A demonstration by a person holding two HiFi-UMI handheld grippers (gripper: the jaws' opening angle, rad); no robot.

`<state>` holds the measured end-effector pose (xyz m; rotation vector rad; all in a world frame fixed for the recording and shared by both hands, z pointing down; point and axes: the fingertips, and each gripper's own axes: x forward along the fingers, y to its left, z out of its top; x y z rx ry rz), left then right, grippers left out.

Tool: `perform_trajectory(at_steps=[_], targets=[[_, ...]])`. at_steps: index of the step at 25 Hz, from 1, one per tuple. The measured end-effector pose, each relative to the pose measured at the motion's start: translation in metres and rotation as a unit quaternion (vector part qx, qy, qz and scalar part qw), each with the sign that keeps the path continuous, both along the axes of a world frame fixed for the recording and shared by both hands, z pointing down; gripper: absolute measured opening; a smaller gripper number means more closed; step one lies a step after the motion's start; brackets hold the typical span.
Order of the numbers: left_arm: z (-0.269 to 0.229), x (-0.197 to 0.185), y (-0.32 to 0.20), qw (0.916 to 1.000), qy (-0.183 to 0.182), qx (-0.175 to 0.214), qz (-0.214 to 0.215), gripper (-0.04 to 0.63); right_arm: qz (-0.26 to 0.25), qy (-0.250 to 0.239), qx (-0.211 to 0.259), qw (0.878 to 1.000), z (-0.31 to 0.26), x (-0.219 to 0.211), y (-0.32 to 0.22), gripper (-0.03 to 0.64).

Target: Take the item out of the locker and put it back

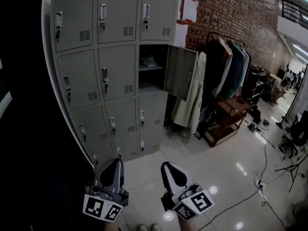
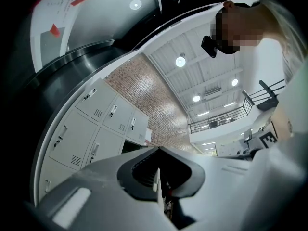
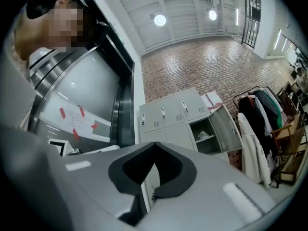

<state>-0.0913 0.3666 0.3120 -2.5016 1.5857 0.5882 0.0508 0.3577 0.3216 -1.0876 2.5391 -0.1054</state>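
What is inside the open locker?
A pale item lies on the shelf in the open locker. Under the shelf nothing shows, though it is dim.

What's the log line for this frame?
left gripper: shut, empty | right gripper: shut, empty | locker door: open | item: on shelf inside locker | both grippers low, apart from locker

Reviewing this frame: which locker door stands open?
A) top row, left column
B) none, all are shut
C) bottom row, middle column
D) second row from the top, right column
D: the door in the right column, second row down, is swung open, showing a pale item on the shelf inside.
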Motion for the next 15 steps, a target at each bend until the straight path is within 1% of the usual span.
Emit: perform_trajectory(at_steps=[7, 15], targets=[[0.0018, 0.0054, 0.0014, 0.9999, -0.011, -0.004, 0.002, 0.003, 0.007, -0.004, 0.008, 1.0, -0.0055, 0.007, 0.0033, 0.002], [-0.0014, 0.0044, -0.0014, 0.9999, -0.013, -0.001, 0.002, 0.003, 0.007, 0.0, 0.013, 1.0, -0.0067, 0.0076, 0.0014, 0.002]])
